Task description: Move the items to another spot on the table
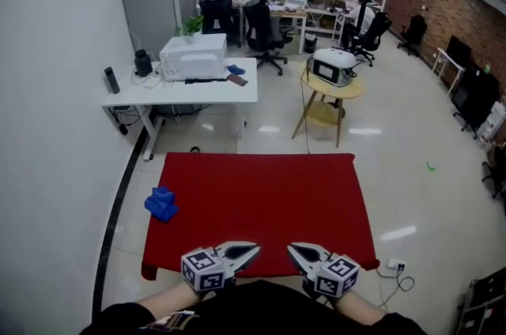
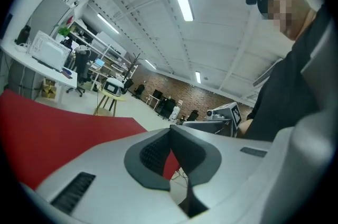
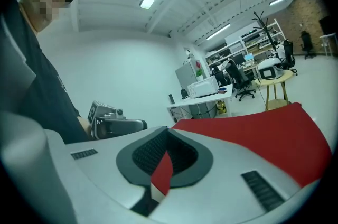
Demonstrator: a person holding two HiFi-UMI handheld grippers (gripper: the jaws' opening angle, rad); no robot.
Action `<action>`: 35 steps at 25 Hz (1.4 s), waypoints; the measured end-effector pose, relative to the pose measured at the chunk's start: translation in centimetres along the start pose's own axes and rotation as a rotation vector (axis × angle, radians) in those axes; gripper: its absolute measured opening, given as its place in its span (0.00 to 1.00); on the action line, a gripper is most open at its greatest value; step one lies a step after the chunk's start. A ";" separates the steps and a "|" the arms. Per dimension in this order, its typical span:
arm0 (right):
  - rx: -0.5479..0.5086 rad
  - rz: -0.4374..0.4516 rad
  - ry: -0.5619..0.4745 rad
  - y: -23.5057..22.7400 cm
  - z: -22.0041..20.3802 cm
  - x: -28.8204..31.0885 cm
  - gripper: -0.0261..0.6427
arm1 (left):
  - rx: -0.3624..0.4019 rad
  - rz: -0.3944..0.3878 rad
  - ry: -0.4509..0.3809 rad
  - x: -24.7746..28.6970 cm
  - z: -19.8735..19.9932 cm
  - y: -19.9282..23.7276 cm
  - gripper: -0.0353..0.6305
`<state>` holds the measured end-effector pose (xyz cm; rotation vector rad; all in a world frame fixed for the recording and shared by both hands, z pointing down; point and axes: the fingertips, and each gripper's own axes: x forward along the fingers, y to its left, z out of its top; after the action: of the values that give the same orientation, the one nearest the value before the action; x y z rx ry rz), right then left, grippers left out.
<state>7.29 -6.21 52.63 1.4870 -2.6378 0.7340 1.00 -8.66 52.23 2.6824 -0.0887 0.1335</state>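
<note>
The table with the red cloth [image 1: 261, 199] lies bare in the head view; no item shows on it. A crumpled blue thing [image 1: 161, 204] lies on the floor just off the table's left edge. My left gripper [image 1: 251, 250] and right gripper [image 1: 294, 250] hover at the near edge with their tips pointing at each other, a small gap between them. In the left gripper view the left gripper [image 2: 170, 132] has its jaws together and holds nothing. The right gripper [image 3: 168, 132] is likewise shut and empty. Each gripper view shows the other gripper close by.
A white desk [image 1: 186, 88] with a white boxy appliance stands beyond the table's far left. A round wooden stool table [image 1: 332, 88] with a device stands at the far right. A power strip and cable [image 1: 395, 266] lie on the floor at the right.
</note>
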 end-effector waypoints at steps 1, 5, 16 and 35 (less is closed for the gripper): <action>-0.003 0.014 -0.012 0.0 0.4 -0.8 0.01 | 0.019 0.016 -0.007 0.0 0.6 -0.7 0.04; -0.037 0.073 0.002 -0.5 0.7 -4.1 0.01 | 0.030 0.066 -0.057 1.2 1.5 -4.0 0.04; -0.043 0.165 0.029 -1.3 0.0 -8.1 0.01 | -0.041 0.051 -0.039 6.2 -1.6 -8.0 0.04; -0.081 0.170 0.000 0.6 0.1 -7.8 0.01 | -0.024 0.025 -0.031 4.6 -0.8 -7.9 0.04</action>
<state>11.07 0.22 50.38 1.2561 -2.7831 0.6282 6.19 -1.42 50.05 2.6609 -0.1329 0.0987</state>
